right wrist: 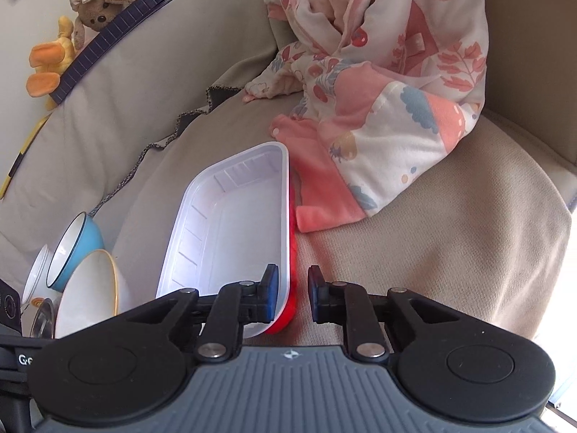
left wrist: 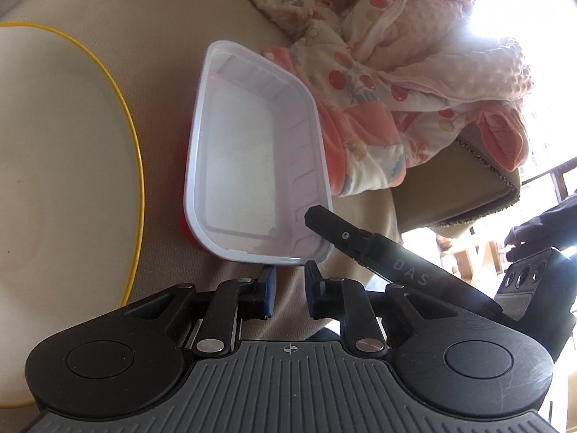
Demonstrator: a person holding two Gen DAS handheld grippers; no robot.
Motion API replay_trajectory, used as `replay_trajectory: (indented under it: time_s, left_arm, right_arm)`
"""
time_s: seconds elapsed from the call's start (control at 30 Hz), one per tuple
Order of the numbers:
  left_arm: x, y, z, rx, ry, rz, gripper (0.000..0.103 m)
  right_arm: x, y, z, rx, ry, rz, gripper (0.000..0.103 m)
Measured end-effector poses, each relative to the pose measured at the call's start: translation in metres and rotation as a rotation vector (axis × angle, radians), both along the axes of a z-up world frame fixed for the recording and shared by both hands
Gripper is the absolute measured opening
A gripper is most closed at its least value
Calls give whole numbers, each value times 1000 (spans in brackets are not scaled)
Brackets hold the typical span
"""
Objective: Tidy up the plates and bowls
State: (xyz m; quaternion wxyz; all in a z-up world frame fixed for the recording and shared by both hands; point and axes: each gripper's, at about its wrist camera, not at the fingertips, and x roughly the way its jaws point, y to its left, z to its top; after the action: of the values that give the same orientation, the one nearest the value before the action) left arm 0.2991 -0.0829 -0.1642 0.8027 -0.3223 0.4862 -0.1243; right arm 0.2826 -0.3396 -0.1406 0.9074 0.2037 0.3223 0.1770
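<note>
My right tool (right wrist: 293,290) is clamped on the near rim of the white rectangular plastic tray with a red underside (right wrist: 230,223), tilting it off the beige sofa cushion (right wrist: 450,223) so I can carry it. Left tool (left wrist: 290,287), jaws narrow and empty, sits just short of the tray, probably to steady it. The yellow-rimmed white plate (left wrist: 65,180) is beside it.

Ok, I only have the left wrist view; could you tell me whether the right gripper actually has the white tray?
Observer: Yes. The right gripper straddles the near wall of the white tray, one finger inside and one outside, closed on it.
Operator: Thank you. Are any bowls nearby?
Observer: A blue bowl lies tilted among other dishes, left of the tray.
Operator: And anything further back?
Observer: Higher up, a brown teddy sits beside an orange plush duck.
</note>
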Motion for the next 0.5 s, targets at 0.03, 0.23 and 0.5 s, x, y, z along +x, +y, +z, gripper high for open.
replay_trajectory:
  time_s: [0.03,0.23,0.5]
  left_arm:
    - [-1,0,0,-8,2,-16,19]
    - [-23,-1,7,-39,-11,-172,19]
    - [-71,60,68,78,-280,-198,20]
  right_arm:
    - [1,0,1,-8,-1,-11,17]
    - [-6,2,7,-63,-8,-57,18]
    - [-30,39,60,-219,-135,-64,19]
